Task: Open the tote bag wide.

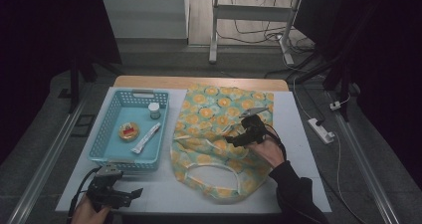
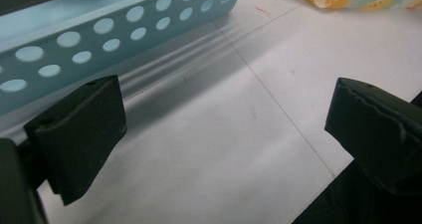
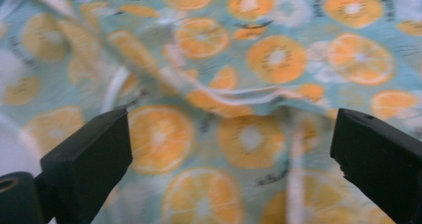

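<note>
Orange-slice printed cloth, the tote bag [image 1: 219,144], lies flat on the bench [image 1: 303,149] just right of the blue basket [image 1: 112,134], its handle loop at the near end. My right tongs [image 1: 234,134] hover over the middle of the bag, spread wide and gripping nothing; in the right gripper view the fabric sits rumpled below them, with a raised fold between the jaws. My left tongs [image 1: 130,192] rest low at the near corner of the basket, likewise released and empty. To open the bag well, I judge I should pinch just the top layer near the rim by the handle, not both layers, and lift slowly. The left tongs could then pin the lower layer so the mouth stays open toward the basket.
</note>
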The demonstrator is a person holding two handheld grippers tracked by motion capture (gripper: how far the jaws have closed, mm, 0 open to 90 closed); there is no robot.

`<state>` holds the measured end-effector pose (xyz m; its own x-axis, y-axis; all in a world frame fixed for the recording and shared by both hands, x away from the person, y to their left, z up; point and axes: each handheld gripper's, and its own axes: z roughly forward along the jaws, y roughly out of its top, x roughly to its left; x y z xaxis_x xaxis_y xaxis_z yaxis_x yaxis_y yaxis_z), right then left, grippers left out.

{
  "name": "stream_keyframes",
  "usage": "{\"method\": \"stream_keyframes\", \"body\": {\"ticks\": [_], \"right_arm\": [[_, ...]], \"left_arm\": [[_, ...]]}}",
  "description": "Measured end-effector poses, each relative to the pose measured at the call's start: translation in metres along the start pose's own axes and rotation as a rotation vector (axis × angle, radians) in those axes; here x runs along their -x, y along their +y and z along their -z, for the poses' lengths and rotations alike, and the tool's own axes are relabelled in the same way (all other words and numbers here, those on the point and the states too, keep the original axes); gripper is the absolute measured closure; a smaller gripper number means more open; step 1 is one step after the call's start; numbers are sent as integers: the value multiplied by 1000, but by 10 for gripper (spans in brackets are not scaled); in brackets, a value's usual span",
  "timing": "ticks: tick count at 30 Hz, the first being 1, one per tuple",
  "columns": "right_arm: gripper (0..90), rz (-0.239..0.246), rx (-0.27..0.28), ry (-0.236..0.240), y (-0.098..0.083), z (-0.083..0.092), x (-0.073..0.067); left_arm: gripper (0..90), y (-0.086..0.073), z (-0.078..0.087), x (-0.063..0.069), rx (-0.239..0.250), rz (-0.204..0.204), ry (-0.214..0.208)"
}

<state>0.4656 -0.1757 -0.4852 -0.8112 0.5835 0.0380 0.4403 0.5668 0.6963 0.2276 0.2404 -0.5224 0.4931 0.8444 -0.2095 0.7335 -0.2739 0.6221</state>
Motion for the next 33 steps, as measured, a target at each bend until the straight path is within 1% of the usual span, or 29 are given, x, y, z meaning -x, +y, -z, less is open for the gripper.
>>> {"method": "stream_keyframes", "body": {"ticks": [2, 7, 10, 16, 18, 20, 22, 26, 29, 33], "right_arm": [[0, 13, -13, 15, -2, 0, -6], [0, 50, -30, 30, -8, -1, -23], [0, 57, -38, 45, -11, -2, -32], [0, 74, -81, 69, -19, -12, -43], [0, 82, -92, 68, -21, -16, -46], [0, 94, -108, 68, -23, -20, -49], [0, 99, -121, 57, -26, -25, -51], [0, 107, -140, 41, -30, -32, -50], [0, 124, -130, 15, -32, -33, -49], [37, 118, -111, 6, -33, -33, -48]], "left_arm": [[26, 0, 0, 0, 0, 0, 0], [26, 0, 0, 0, 1, 1, -1], [26, 0, 0, 0, 2, 2, -2], [26, 0, 0, -1, 2, 2, -5], [26, 0, 0, 0, 1, 1, -4], [26, 0, 0, -1, 1, 1, -5], [26, 0, 0, -1, 1, 2, -7], [26, 0, 0, -1, 1, 1, -7], [26, 0, 0, -1, 0, 1, -8], [27, 0, 0, 0, -1, 0, -6]]}}
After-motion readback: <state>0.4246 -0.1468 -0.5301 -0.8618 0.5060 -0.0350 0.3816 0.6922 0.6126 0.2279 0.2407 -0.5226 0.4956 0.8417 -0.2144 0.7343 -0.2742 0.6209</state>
